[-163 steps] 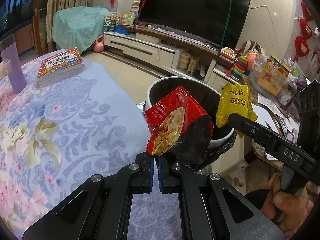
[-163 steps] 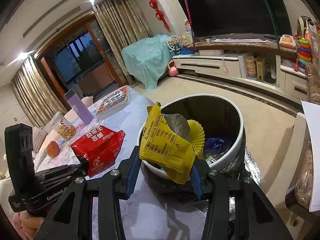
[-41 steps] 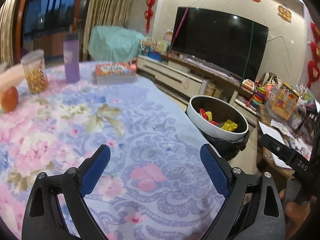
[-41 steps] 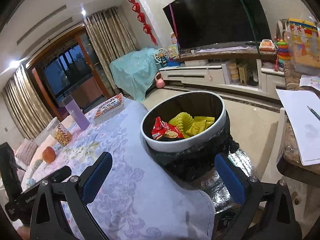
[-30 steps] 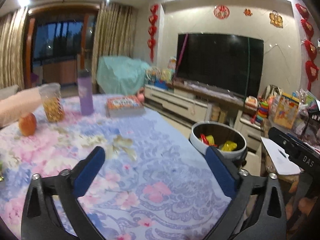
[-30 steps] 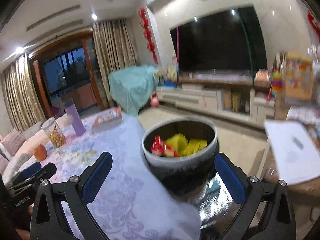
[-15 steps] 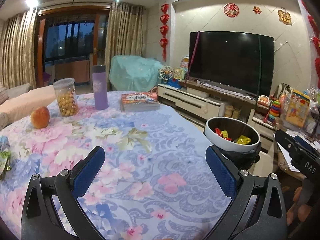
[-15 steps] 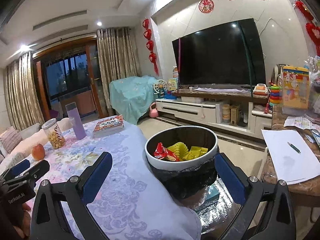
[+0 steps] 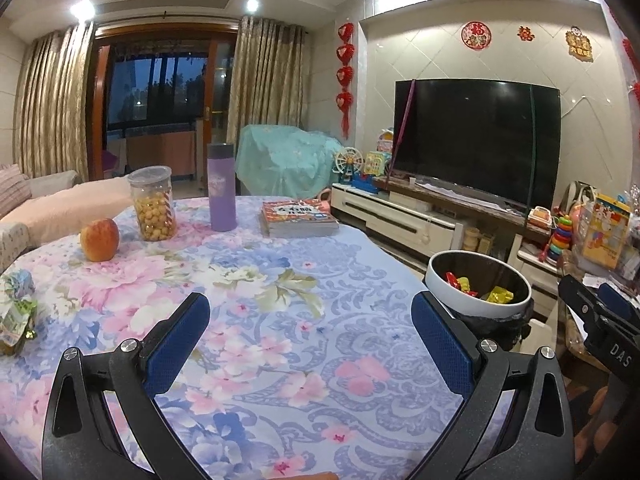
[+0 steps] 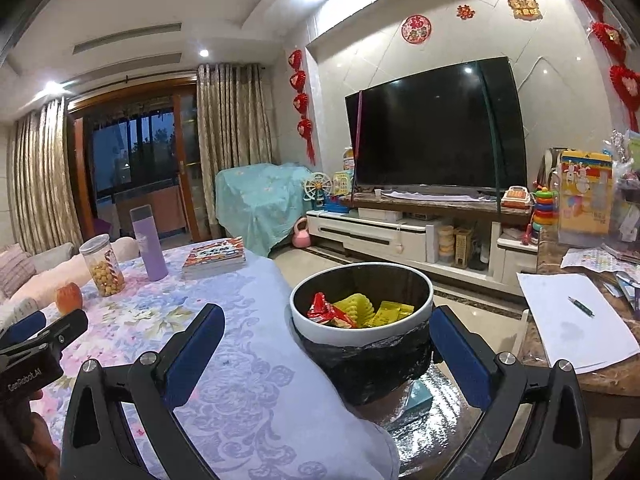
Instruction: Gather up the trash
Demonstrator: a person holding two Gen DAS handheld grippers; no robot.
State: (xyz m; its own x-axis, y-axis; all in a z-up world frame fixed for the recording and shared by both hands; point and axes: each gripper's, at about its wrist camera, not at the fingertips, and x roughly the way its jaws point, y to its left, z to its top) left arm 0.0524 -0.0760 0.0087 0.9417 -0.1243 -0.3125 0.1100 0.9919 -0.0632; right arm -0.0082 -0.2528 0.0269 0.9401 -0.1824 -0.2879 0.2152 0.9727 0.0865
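Beside table [image 10: 256, 380], wrapper-filled trash bin [image 10: 362, 330] sits between right gripper [image 10: 326, 350] fingers.

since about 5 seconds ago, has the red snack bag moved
Yes. The red snack bag was clamped in the left gripper above the rim of the trash bin; now it lies inside the bin, and that gripper is open and empty.

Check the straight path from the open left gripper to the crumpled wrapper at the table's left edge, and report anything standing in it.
Nothing visible does. The left gripper hangs with jaws wide over bare floral tablecloth; the crumpled wrapper lies to its left. The apple and snack jar sit farther back, off that line.
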